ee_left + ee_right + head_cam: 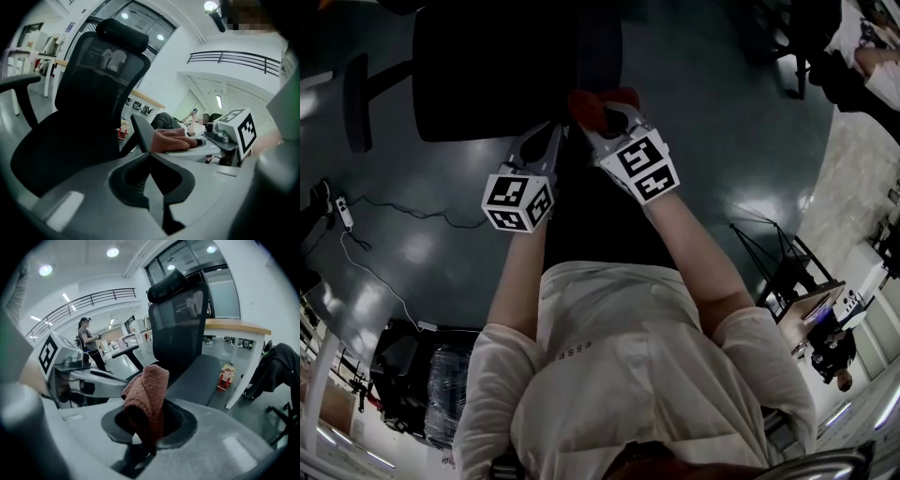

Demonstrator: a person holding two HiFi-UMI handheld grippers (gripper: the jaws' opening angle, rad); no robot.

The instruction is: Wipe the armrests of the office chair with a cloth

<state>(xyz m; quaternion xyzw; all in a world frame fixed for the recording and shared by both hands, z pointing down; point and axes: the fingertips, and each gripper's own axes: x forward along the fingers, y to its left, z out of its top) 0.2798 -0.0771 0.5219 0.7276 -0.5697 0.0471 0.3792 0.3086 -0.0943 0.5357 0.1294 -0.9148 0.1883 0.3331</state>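
Cloth (pixel 147 392), rust-red and folded, is pinched between the closed fingers of my right gripper (pixel 144 430), with a bunch of it rising past the tips. My left gripper (pixel 151 161) has its fingers pressed together with nothing between them, and it sits just beside the right one. The office chair (pixel 89 93) stands ahead of both sets of tips, its seat facing me. The cloth seems to touch a dark armrest (pixel 140 132) just beyond my right fingertips, though I can't be sure of contact.
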